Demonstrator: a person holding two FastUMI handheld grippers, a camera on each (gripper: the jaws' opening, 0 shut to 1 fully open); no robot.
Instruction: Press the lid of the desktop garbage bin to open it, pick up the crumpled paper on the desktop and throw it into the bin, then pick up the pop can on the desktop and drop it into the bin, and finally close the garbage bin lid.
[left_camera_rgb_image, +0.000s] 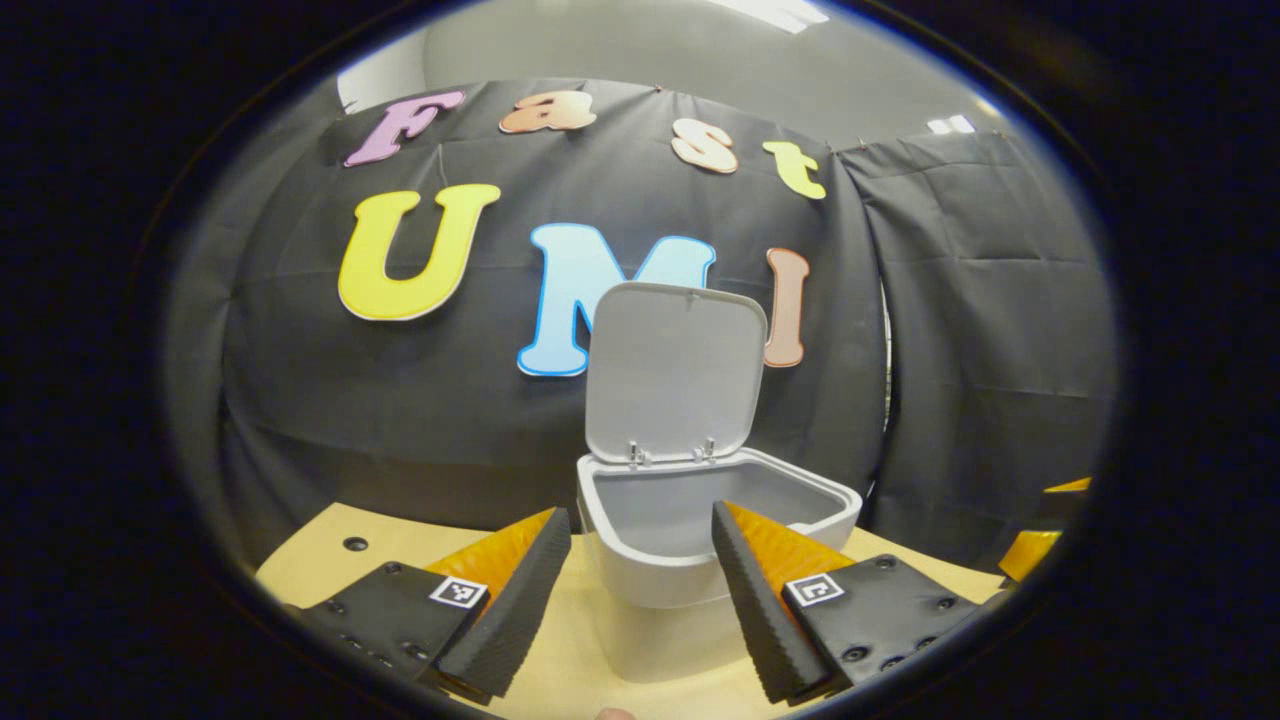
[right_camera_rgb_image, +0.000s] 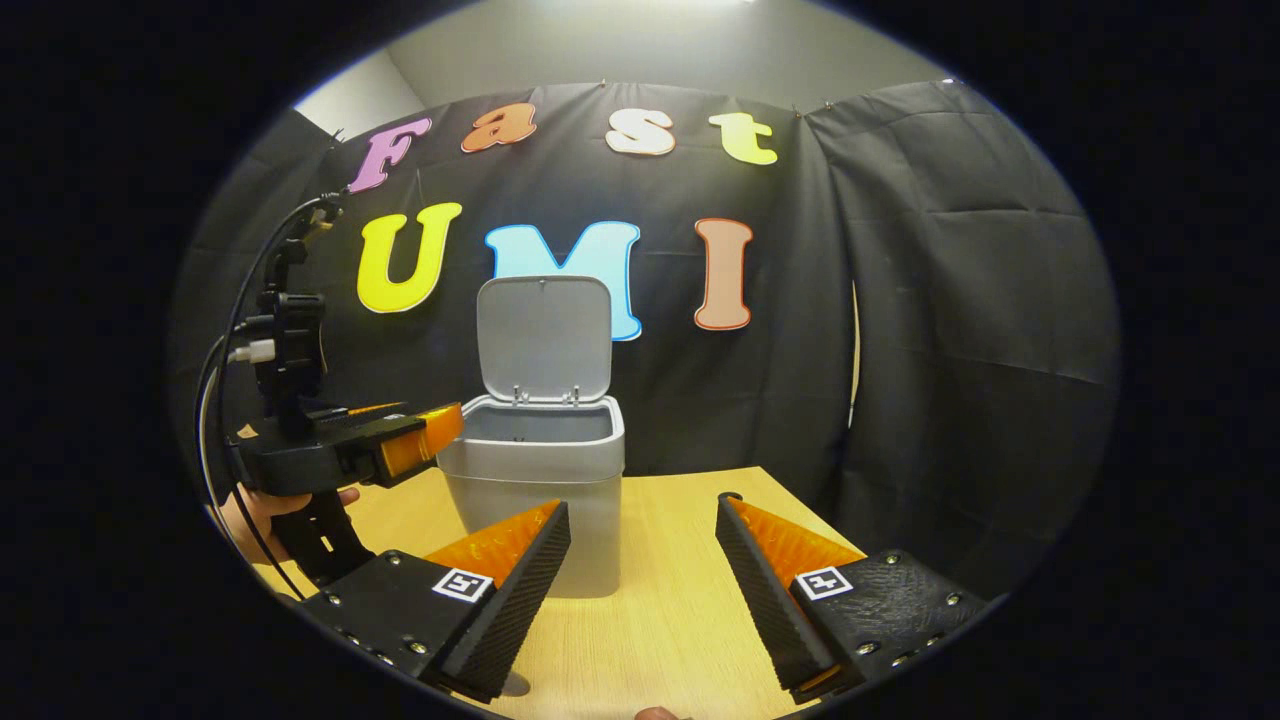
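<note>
I see the bin with its lid upright (hinged at the back), while my left gripper and right gripper both hover with jaws spread, pinching nothing.

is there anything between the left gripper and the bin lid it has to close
Nothing visible does. In the left gripper view the left gripper is open, facing the bin, and the raised lid stands upright behind the opening with a clear path to it.

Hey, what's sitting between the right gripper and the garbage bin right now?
Nothing: in the right gripper view, only bare wooden desktop lies between the open right gripper and the garbage bin, whose lid stands up.
</note>
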